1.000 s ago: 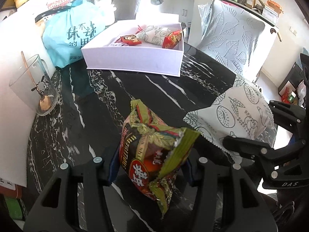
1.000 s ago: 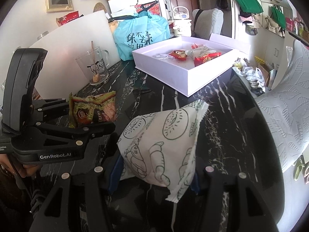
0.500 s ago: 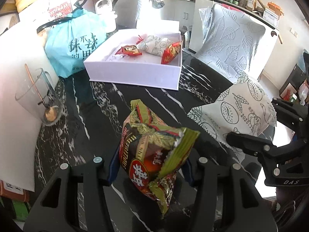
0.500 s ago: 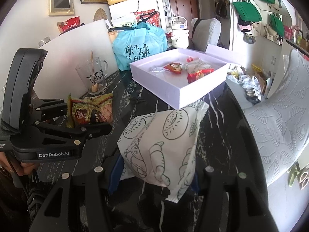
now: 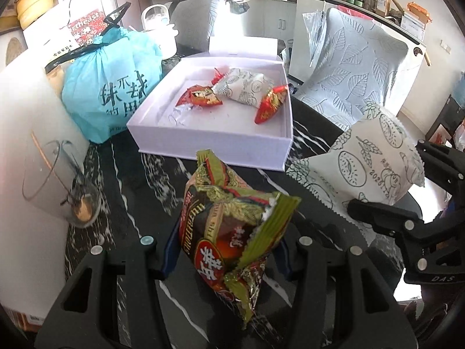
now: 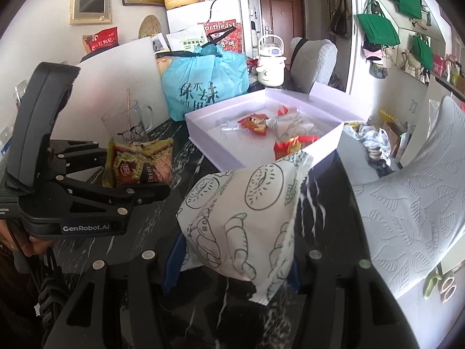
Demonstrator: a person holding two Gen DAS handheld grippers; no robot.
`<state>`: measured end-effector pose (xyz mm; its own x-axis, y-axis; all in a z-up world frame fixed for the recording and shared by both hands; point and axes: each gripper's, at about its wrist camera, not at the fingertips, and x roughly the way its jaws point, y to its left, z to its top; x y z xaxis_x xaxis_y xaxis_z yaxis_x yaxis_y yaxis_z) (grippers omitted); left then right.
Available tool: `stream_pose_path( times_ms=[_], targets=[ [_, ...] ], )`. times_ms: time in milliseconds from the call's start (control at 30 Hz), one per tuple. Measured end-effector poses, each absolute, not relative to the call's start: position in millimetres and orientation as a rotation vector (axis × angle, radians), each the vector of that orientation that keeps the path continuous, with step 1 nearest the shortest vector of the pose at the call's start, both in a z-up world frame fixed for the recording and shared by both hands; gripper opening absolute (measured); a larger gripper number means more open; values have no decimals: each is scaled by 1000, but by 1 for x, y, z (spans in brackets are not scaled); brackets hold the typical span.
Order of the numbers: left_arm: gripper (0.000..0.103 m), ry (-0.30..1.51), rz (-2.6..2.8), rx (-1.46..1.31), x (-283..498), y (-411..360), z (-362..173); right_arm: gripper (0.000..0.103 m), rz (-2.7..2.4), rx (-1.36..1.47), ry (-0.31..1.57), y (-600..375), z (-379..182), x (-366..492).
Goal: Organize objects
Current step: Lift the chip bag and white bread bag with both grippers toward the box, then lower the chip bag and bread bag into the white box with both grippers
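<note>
My left gripper [image 5: 225, 250] is shut on a green and red snack packet [image 5: 229, 221], held above the black marble table [image 5: 136, 180]. My right gripper [image 6: 235, 264] is shut on a white bread packet with line drawings [image 6: 244, 209]. Each gripper shows in the other's view: the right gripper [image 5: 386, 186] with its white packet [image 5: 369, 165], the left gripper [image 6: 136, 171] with its green packet [image 6: 139, 163]. Ahead stands an open white box [image 5: 215, 142], also in the right wrist view [image 6: 226, 154]. It holds two red packets [image 5: 200, 97] and a white packet [image 5: 247, 87].
A glass mug [image 5: 58, 183] with a stick stands at the left by a white board [image 5: 17, 122]. A turquoise bag [image 5: 113, 87] and a white kettle [image 5: 159, 29] sit behind the box. Leaf-patterned chairs [image 5: 354, 67] flank the table's right side.
Both grippers have risen and moved toward the white box with their packets still held. The box now looks closer and I see further into it.
</note>
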<state>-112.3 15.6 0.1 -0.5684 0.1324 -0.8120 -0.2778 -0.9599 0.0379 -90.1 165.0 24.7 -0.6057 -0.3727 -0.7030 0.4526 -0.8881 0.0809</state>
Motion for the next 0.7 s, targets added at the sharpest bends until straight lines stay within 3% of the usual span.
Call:
stream_pose_path(
  times_ms=[700],
  targets=[
    [51,218,2644,-1280,-208,0,13,59,-2484,992,173,150,59,-183]
  ],
)
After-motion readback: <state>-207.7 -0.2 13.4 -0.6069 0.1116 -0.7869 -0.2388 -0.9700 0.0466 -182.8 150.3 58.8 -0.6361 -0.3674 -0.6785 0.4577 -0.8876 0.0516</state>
